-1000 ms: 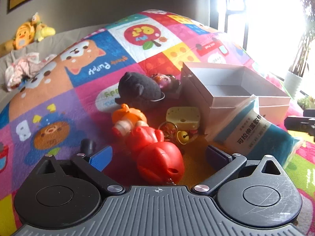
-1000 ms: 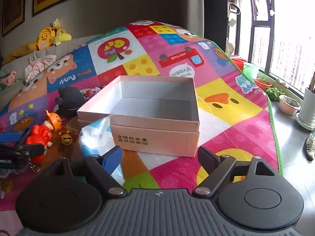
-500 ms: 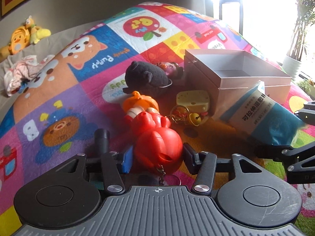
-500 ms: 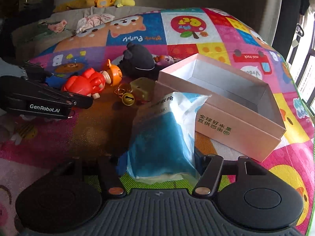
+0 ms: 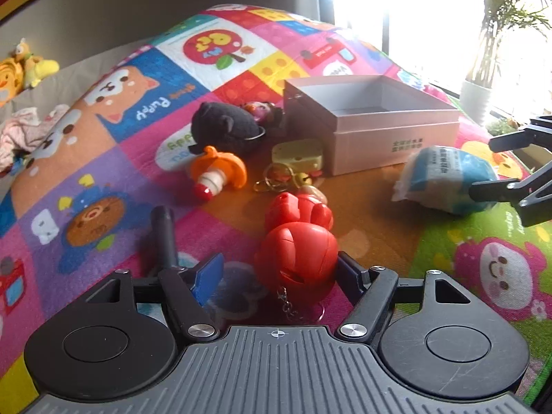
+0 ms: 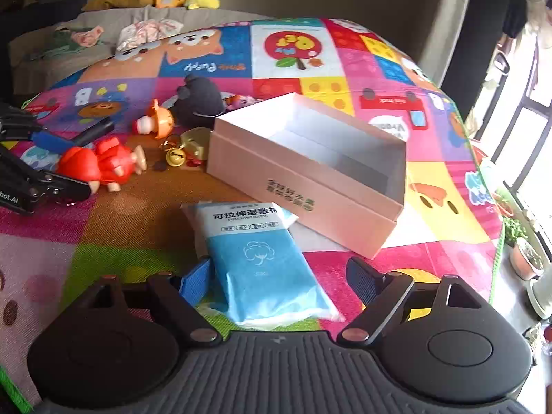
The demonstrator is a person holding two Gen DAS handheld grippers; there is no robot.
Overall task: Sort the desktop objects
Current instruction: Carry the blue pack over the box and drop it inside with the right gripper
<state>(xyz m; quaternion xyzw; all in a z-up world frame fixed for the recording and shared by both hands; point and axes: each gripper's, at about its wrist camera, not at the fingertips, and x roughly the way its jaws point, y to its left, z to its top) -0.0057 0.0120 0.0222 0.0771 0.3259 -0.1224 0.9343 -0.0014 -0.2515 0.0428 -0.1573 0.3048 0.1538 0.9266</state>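
A red toy figure (image 5: 298, 241) lies on the colourful mat between the fingers of my left gripper (image 5: 279, 272), which is open; the toy touches the right finger, and a gap shows at the blue left pad (image 5: 207, 276). It also shows in the right wrist view (image 6: 100, 165). A blue cotton-pad packet (image 6: 258, 258) lies flat between the open fingers of my right gripper (image 6: 283, 276), and shows in the left wrist view (image 5: 445, 176). An open pink box (image 6: 310, 169) stands empty behind it.
An orange toy (image 5: 217, 172), a black plush (image 5: 224, 127), a yellow cheese-shaped piece (image 5: 298, 153), a key ring with a bell (image 5: 279, 179) and a small pink figure (image 5: 260, 110) lie left of the box (image 5: 372, 120). A black cylinder (image 5: 165, 234) lies by my left finger.
Both grippers have opened. The red toy and the blue packet, held half a second ago, now lie on the mat. The packet was pulled away from the box and laid flat.
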